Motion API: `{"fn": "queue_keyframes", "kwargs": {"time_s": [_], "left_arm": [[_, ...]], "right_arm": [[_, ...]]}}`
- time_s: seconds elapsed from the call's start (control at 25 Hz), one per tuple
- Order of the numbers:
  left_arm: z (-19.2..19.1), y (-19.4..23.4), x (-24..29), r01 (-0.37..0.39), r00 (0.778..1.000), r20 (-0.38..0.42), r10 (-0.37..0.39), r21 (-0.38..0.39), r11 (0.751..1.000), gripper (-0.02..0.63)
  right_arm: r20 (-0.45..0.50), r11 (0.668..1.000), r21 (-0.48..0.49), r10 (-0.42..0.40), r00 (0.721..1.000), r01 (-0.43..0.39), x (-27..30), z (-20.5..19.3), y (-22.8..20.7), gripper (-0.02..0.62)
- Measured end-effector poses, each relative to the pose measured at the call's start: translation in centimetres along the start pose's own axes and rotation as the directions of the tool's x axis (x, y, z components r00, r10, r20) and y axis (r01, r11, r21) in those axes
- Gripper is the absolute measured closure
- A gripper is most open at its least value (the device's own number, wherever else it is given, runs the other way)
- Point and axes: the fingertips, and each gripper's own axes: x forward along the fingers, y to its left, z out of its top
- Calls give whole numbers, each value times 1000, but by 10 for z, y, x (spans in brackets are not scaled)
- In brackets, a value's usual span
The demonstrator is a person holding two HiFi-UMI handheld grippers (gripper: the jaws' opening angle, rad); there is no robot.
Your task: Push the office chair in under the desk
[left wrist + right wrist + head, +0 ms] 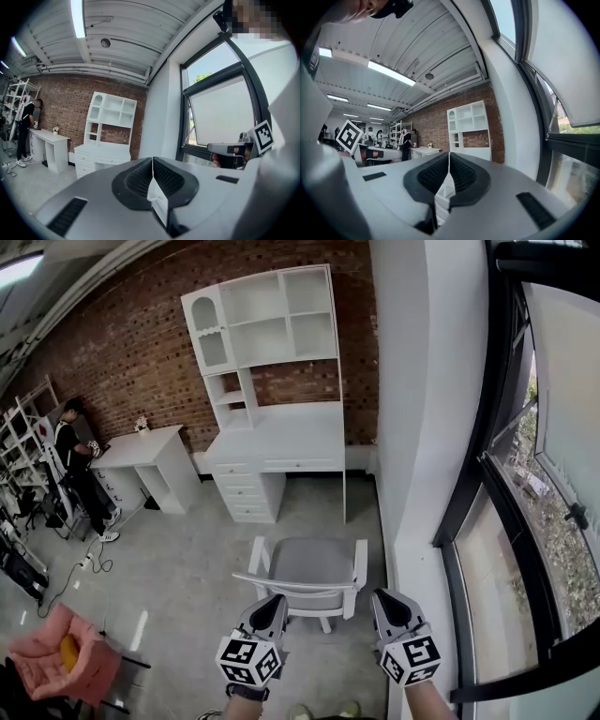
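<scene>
A white chair (309,573) with a grey seat stands on the grey floor, out from the white desk (281,442) with its shelf hutch, its backrest toward me. My left gripper (273,604) and right gripper (385,600) hang side by side just behind the backrest, both shut with nothing between the jaws. Whether either tip touches the chair I cannot tell. The left gripper view shows its closed jaws meeting, with the desk (105,140) far ahead. In the right gripper view the jaws are also closed, in front of the hutch (468,124). The chair is hidden in both gripper views.
A white wall pillar (422,427) and a dark-framed window (525,521) run along the right of the chair. A second white desk (141,451) with a person (80,474) beside it stands at the left. A pink object (61,662) and floor cables (84,568) lie lower left.
</scene>
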Motion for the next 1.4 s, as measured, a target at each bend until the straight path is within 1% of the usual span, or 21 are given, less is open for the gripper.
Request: {"fn": "queue_keyframes", "kwargs": {"time_s": [0.36, 0.72, 0.88, 1.04, 1.24, 1.4], "left_arm": [[-27, -14, 0, -58, 998, -39, 58, 1, 998, 600], [-39, 8, 4, -116, 991, -64, 115, -12, 993, 600], [-48, 24, 13, -124, 988, -87, 125, 13, 992, 600], [-58, 40, 26, -116, 985, -118, 122, 58, 992, 600], [-78, 60, 47, -65, 981, -172, 86, 123, 990, 600], [-96, 85, 67, -33, 976, -208, 62, 138, 990, 600]], "right_arm": [[-36, 999, 24, 28, 999, -27, -12, -27, -17, 592], [-74, 998, 32, 48, 996, -46, 1, -46, -16, 592], [-100, 998, 8, 55, 993, -55, 15, -56, -12, 592], [-133, 998, -18, 64, 989, -67, 35, -68, -7, 592], [-184, 994, -43, 95, 978, -105, 69, -88, 5, 592], [-232, 987, -84, 112, 966, -134, 100, -111, 14, 592]]}}
